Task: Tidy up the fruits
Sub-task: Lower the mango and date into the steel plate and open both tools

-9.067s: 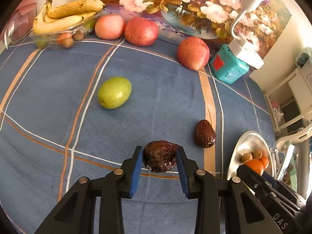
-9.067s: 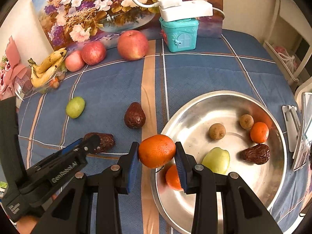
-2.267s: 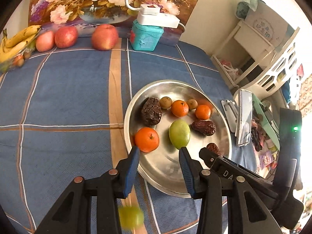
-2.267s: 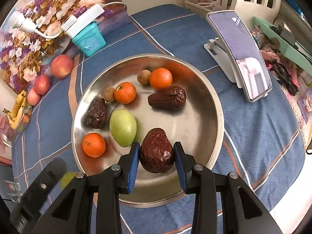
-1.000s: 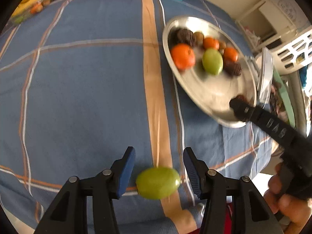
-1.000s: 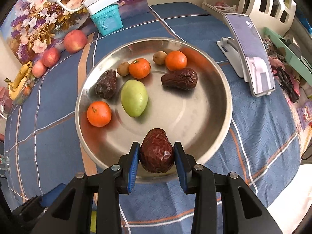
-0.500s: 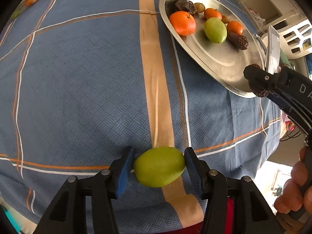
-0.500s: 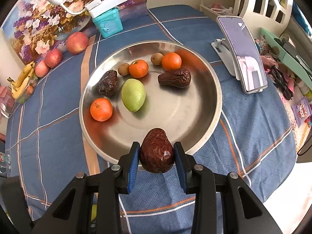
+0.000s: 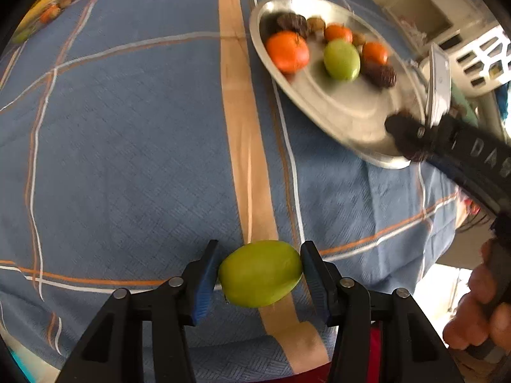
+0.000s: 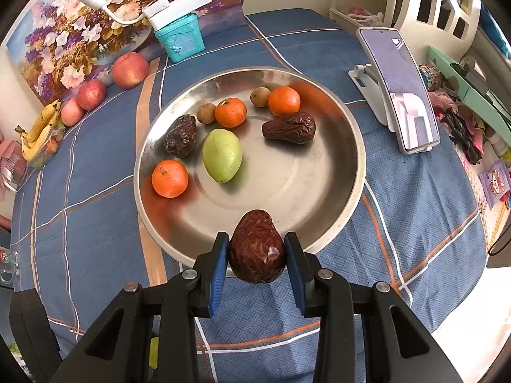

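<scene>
Blue plaid cloth (image 10: pixel 95 229) covers the worktop beneath a steel plate (image 10: pixel 335 191). Left gripper (image 9: pixel 260 274) is closing around a green fruit (image 9: pixel 260 273). Right gripper (image 10: pixel 257 255) pinches a wrinkled date (image 10: pixel 257 245).

A green fruit (image 9: pixel 260 273), smooth and oval, lies crosswise between the closing left tongs (image 9: pixel 260 274), over the blue cloth near the counter's edge. A wrinkled brown date (image 10: pixel 257 246) stands pointed end up, pinched in the right tongs (image 10: pixel 257 255) over the steel plate (image 10: pixel 335 198) at its 6 o'clock rim. In the plate lie another green fruit (image 10: pixel 222 155) near the centre, two dates, three oranges and two small brown fruits, toward 9 to 12 o'clock.
</scene>
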`<state>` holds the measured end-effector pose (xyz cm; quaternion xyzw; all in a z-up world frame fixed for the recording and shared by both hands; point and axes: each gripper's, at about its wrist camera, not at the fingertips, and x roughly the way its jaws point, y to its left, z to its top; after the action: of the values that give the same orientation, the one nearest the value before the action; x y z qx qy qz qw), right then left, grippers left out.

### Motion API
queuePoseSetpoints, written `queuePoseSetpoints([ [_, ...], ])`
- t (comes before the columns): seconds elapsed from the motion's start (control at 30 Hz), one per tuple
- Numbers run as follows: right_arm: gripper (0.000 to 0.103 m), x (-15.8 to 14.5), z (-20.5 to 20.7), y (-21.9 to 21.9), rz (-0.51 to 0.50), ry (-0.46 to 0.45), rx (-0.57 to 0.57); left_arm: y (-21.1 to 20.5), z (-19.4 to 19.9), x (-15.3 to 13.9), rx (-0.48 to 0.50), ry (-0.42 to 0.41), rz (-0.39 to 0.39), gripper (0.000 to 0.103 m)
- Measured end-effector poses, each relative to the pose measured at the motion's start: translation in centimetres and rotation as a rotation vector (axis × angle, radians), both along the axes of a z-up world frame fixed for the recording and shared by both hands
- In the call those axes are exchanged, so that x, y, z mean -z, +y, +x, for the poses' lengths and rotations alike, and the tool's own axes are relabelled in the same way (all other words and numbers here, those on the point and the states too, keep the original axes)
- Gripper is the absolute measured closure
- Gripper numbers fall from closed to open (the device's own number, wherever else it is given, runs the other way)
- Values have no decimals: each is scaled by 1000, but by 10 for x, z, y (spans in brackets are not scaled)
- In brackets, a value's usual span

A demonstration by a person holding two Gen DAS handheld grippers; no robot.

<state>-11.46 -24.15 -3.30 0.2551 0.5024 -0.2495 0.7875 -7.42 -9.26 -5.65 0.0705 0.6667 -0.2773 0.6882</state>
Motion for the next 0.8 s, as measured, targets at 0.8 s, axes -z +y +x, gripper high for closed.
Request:
queuePoseSetpoints([
  [0.8,66,11,17,-8,-8,-4,-34,-15,67,-56,-90,-235,-330,49],
])
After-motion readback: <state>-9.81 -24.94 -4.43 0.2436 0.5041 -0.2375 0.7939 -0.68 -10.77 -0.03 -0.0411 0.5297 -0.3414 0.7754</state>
